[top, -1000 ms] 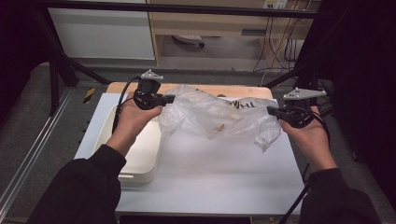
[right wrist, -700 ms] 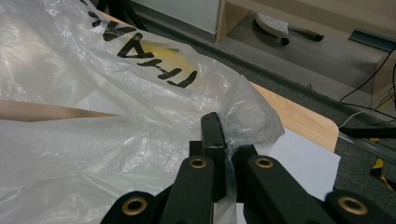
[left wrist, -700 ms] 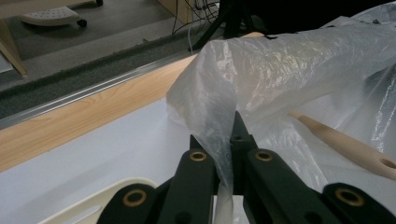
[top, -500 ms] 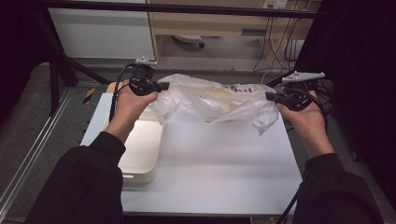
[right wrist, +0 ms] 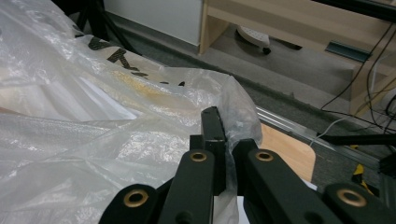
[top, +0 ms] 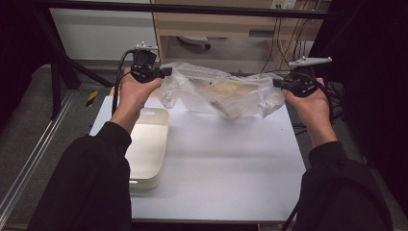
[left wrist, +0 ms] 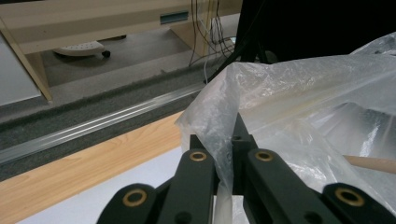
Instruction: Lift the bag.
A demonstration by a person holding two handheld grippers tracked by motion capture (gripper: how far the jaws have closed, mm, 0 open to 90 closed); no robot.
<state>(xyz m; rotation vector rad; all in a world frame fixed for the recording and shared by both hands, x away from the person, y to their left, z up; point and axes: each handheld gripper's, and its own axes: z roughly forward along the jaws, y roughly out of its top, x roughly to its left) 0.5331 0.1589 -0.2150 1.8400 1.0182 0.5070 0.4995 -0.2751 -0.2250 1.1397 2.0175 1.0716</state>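
Note:
A clear plastic bag (top: 221, 94) hangs stretched between my two grippers above the far part of the white table (top: 216, 163). Something pale and a wooden stick-like piece (left wrist: 371, 163) lie inside it. My left gripper (top: 166, 73) is shut on the bag's left edge; in the left gripper view the film (left wrist: 261, 98) is pinched between the black jaws. My right gripper (top: 276, 83) is shut on the bag's right edge, where the film (right wrist: 140, 121) bunches around the jaws. Black print (right wrist: 105, 49) marks the bag.
A white rectangular tray (top: 146, 144) sits on the table's left side under the person's left forearm. Beyond the table stand a wooden shelf unit (top: 216, 24), cables (top: 288, 48) and a metal floor rail (left wrist: 107, 123). Dark sleeves enter from the bottom.
Both grippers have risen and moved away from the person, carrying the bag up off the table and stretching it wider between them.

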